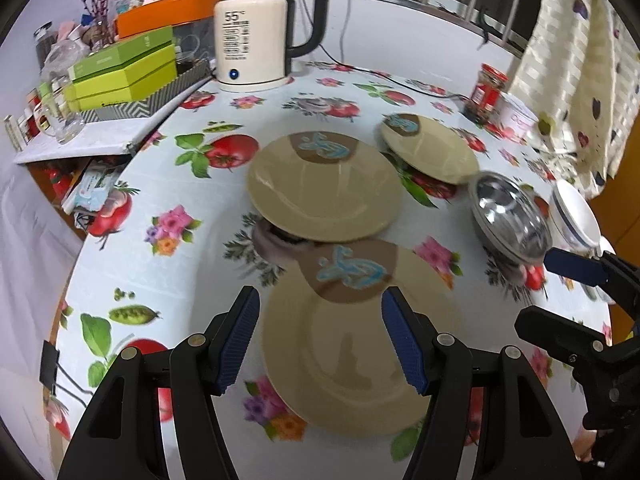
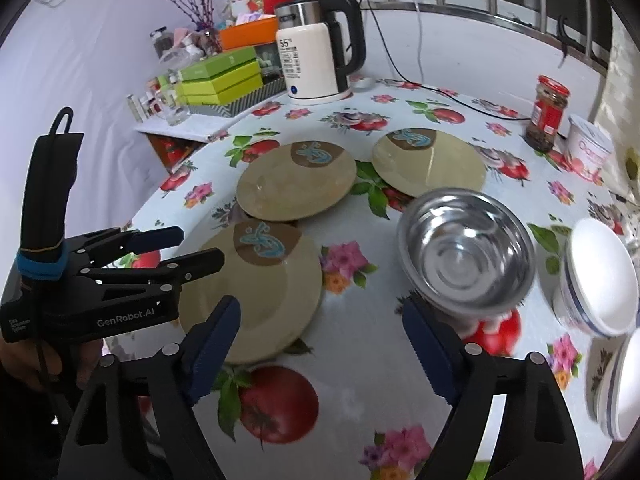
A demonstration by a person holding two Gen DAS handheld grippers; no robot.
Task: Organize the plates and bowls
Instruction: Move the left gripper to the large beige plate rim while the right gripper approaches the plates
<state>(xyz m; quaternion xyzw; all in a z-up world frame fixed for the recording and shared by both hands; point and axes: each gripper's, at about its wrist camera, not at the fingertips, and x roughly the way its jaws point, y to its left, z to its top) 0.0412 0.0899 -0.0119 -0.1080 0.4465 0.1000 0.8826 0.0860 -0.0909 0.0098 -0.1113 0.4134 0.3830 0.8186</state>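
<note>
Your left gripper (image 1: 320,336) is spread wide over the near plate (image 1: 352,352); your right gripper (image 2: 320,344) gapes too, steel bowl (image 2: 466,252) just past its right finger.

Three tan plates are seen: one low centre (image 2: 256,284), one mid-frame (image 2: 296,180), one upper right (image 2: 430,162). One steel bowl (image 2: 468,256) is counted, and two white bowls at the right edge (image 2: 600,280) (image 2: 622,392). One kettle (image 2: 316,64), one jar (image 2: 548,114) and one cup (image 2: 590,146) are counted.
</note>
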